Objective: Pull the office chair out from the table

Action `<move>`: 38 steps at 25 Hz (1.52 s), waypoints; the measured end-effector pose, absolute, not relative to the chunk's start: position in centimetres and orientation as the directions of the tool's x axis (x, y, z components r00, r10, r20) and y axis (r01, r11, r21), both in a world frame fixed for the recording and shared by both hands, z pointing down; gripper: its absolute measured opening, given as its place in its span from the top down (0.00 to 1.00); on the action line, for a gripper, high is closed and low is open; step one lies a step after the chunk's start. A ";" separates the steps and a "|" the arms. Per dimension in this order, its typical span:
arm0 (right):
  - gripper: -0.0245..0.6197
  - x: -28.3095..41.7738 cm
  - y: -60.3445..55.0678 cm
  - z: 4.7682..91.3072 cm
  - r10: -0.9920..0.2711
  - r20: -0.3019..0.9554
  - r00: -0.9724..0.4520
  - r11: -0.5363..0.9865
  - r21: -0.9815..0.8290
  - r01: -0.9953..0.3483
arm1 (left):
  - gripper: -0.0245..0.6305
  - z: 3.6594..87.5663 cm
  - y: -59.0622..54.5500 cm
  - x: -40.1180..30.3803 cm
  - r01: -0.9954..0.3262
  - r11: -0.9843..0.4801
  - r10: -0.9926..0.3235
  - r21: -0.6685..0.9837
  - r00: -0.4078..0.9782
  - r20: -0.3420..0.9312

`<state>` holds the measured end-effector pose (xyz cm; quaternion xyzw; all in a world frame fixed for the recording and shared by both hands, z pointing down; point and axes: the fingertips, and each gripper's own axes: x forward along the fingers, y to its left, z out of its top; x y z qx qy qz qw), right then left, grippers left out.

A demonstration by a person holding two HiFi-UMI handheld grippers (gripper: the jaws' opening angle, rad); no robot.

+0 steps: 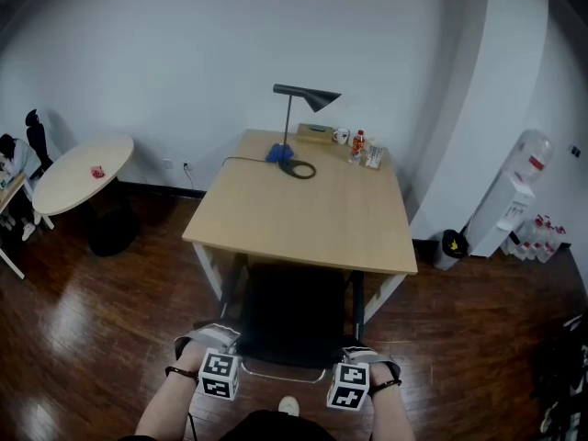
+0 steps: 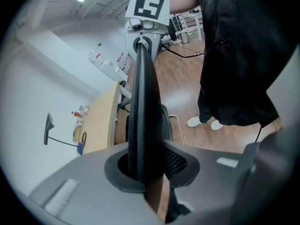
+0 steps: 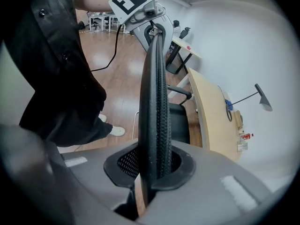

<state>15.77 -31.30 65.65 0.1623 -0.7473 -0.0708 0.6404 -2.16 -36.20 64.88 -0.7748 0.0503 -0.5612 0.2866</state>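
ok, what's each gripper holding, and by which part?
The office chair, by its backrest's top edge: left gripper near the left end, right gripper near the right.

The black office chair with fine mesh back [image 1: 292, 315] sits between the grey left gripper [image 1: 209, 340] and the grey right gripper [image 1: 360, 355], each marked with black-and-white squares. Beyond both grippers, a pale tan wooden worktop [image 1: 312, 214] carries a black cone-shaded lamp [image 1: 308, 96]. Below them is a glossy reddish-brown plank floor [image 1: 92, 310].

An office: wooden desk [image 1: 312, 219] with a lamp [image 1: 308, 97], round side table [image 1: 78, 175], water dispenser [image 1: 519, 186].
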 end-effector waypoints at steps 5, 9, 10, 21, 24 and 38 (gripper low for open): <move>0.87 15.5 -28.4 65.6 -0.323 0.937 -0.135 0.940 0.301 -0.161 | 0.85 64.8 -33.3 -2.4 0.249 -0.837 -0.385 -0.487 0.364 0.848; 0.86 15.0 -26.6 65.6 -0.319 0.939 -0.132 0.940 0.295 -0.170 | 0.85 64.7 -31.3 -3.0 0.249 -0.840 -0.381 -0.483 0.363 0.850; 0.86 14.8 -26.0 65.6 -0.317 0.939 -0.132 0.940 0.294 -0.172 | 0.85 64.7 -30.8 -3.2 0.249 -0.841 -0.379 -0.481 0.362 0.852; 0.85 13.8 -20.7 65.4 -0.309 0.943 -0.122 0.939 0.283 -0.196 | 0.85 64.4 -25.5 -4.2 0.257 -0.836 -0.380 -0.485 0.368 0.849; 0.85 13.3 -19.5 65.4 -0.307 0.944 -0.121 0.939 0.279 -0.200 | 0.85 64.4 -24.4 -4.6 0.260 -0.833 -0.380 -0.488 0.372 0.847; 0.85 12.2 -14.6 65.2 -0.310 0.944 -0.115 0.934 0.279 -0.223 | 0.85 64.1 -19.6 -5.7 0.269 -0.833 -0.373 -0.484 0.374 0.849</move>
